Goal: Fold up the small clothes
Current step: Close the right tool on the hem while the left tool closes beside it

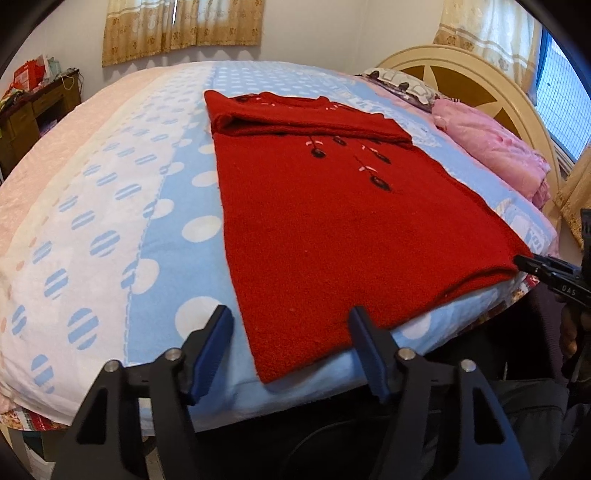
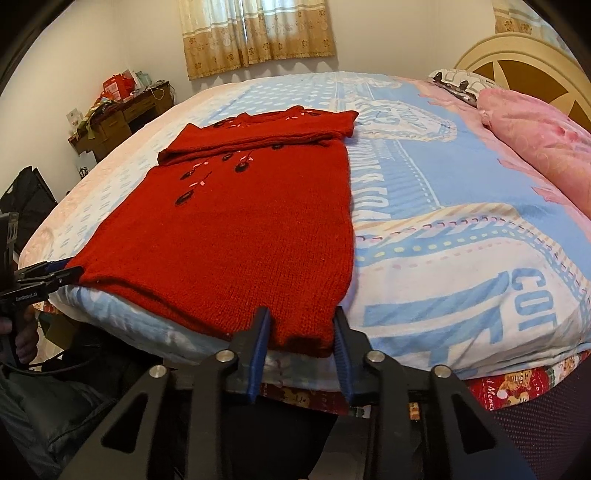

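right wrist view: jaws partly open around the red sweater [image 2: 240, 236] hem corner, contact unclear.

Both views were evenly lit and fairly bright, soft daylight from the curtained window [image 2: 255, 33] at 12 o'clock and a bare window [image 1: 561, 99] at 2 o'clock (slightly blown out). Shadows were weak and glare minimal. Heavy fisheye bending curved the bed [image 1: 110, 184], with black vignette corners. Focus was mostly sharp, softer at the rims.
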The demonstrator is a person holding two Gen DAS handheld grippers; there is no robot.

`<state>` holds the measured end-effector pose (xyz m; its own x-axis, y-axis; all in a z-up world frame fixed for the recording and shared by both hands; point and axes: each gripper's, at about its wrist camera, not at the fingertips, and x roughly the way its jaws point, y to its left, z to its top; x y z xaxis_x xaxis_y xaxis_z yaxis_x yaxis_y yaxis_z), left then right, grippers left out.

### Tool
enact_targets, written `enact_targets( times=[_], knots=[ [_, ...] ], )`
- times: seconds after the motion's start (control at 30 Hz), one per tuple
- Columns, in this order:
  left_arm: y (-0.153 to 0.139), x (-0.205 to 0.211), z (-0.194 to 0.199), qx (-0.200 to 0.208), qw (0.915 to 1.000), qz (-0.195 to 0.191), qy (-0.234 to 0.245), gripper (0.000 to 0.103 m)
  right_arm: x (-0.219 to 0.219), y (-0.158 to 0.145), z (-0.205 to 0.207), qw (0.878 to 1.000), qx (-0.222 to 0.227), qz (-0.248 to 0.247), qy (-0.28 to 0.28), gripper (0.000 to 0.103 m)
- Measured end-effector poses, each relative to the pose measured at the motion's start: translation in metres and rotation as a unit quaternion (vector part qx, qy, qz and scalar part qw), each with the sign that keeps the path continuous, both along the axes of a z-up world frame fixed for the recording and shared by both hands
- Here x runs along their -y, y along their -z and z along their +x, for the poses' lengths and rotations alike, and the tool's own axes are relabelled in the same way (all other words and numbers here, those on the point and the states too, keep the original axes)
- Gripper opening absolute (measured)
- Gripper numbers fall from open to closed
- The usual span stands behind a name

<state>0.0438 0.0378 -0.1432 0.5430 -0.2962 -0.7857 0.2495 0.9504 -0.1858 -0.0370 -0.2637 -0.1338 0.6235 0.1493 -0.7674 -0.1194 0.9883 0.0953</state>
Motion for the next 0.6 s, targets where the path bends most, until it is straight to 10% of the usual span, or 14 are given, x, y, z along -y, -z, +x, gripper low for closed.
enact_targets(
  times=[0.23, 0.37, 0.6],
  knots=[
    [-0.002, 0.0, -0.004, -0.006, 0.9999, -0.007, 0.012, 0.054, 0.0, 0.001, -0.001, 1.0, 0.008, -0.001, -0.007, 0.02],
    [-0.006, 0.002, -0.006, -0.003, 0.9994, -0.019, 0.03, 0.017, 0.002, -0.005, -0.004, 1.0, 0.026, 0.009, -0.008, 0.009],
    [-0.025, -0.01, -0.007, 0.039, 0.9981, -0.046, 0.015, 0.014, 0.013, -0.022, -0.009, 0.997, 0.068, 0.046, -0.002, 0.007]
  ],
)
